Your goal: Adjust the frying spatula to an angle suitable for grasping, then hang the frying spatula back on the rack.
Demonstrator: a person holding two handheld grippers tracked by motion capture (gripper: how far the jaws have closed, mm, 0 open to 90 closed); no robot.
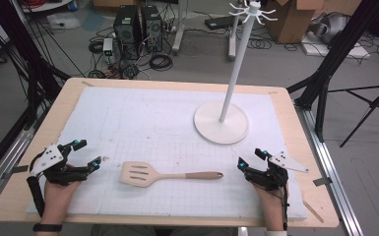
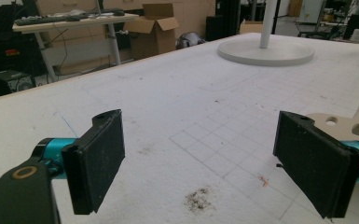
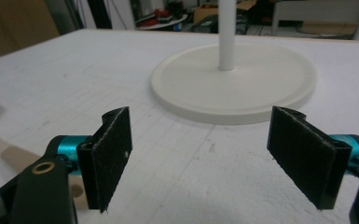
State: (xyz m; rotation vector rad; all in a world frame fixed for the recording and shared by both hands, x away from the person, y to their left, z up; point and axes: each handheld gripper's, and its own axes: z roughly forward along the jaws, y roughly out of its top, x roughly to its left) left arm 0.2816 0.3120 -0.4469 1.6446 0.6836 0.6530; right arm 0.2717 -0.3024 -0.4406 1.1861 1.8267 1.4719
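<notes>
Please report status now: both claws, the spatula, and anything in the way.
Left claw open, right claw open, both hold nothing. Spatula flat on mat between them, untouched. White stand behind, not blocking.

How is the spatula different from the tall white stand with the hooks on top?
The spatula lies flat on the white mat, while the white stand rises upright from its round base. The spatula is light wood-coloured with slots in its wide blade; the stand is plain white, with a thin pole and small hooks at the top. The spatula lies between the two grippers; the stand sits farther back, toward the right. Both rest on the mat, and neither is held.
</notes>
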